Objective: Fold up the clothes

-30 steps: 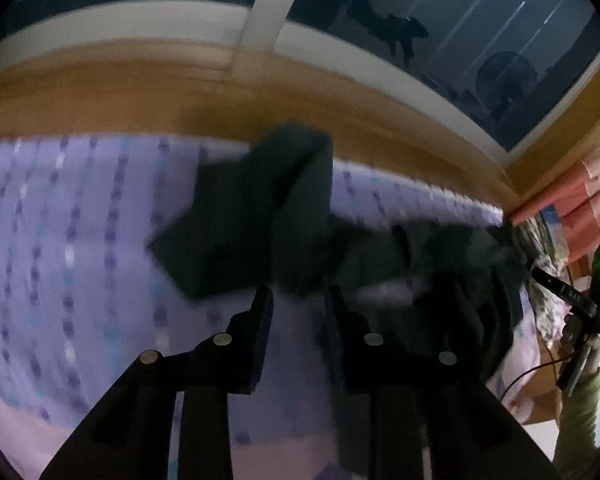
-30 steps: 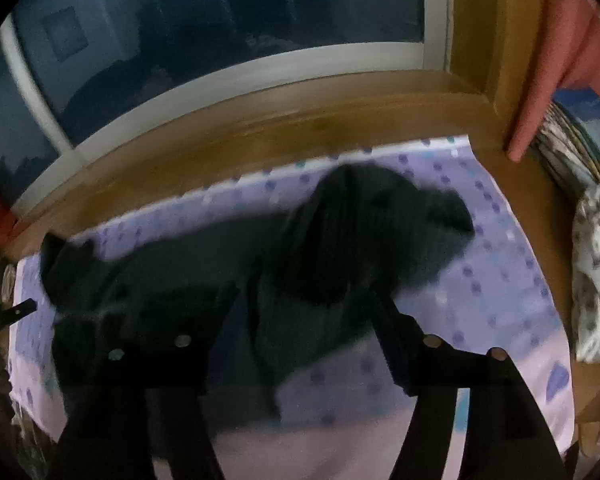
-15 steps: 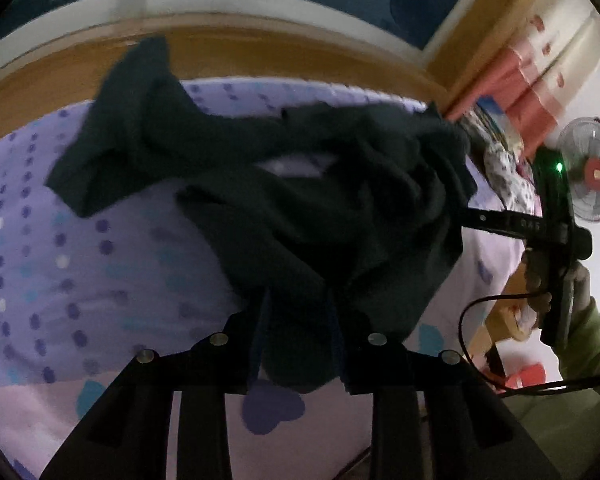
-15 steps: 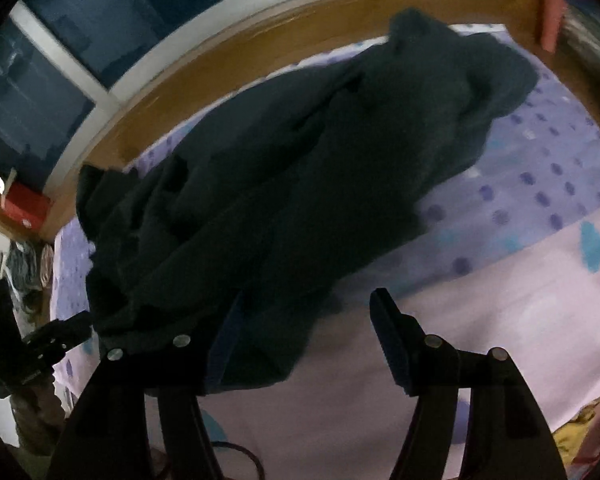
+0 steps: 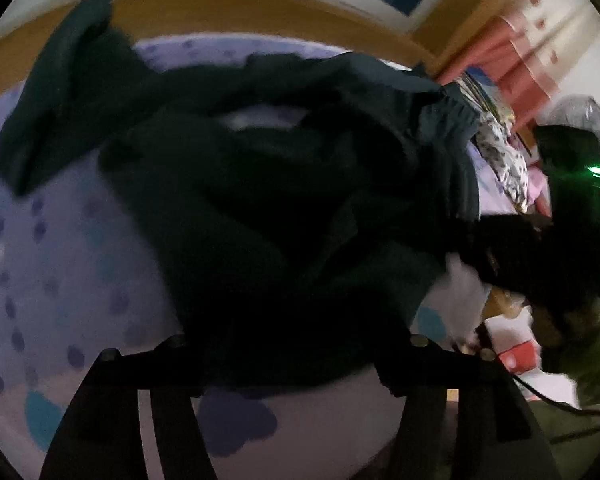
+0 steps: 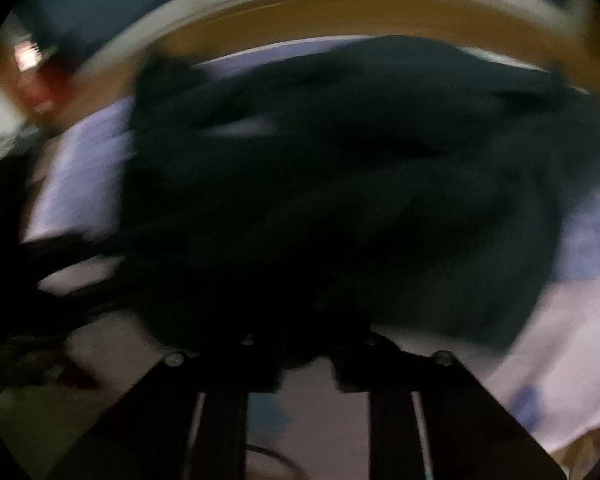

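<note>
A dark, crumpled garment [image 5: 268,200] lies on a lilac polka-dot bedsheet [image 5: 52,264] and fills the middle of both views. My left gripper [image 5: 292,360] is open, its fingers wide apart, with the garment's near edge lying between them. In the blurred right wrist view the garment [image 6: 340,200] is very close, and my right gripper [image 6: 306,360] has its fingers nearly together at the garment's near edge; the cloth hides the fingertips. The right gripper's body [image 5: 568,208] shows at the right of the left wrist view, beside the garment's edge.
A wooden window sill [image 5: 260,12] runs along the far side of the bed. Pink curtains [image 5: 512,48], a fan [image 5: 580,120] and patterned bedding [image 5: 500,152] stand at the right. The bed's near edge [image 6: 540,360] is close below the grippers.
My left gripper has opened wide and come closer to the garment. My right gripper has narrowed from wide open and pushed in at the garment's edge. Both views moved fast.
</note>
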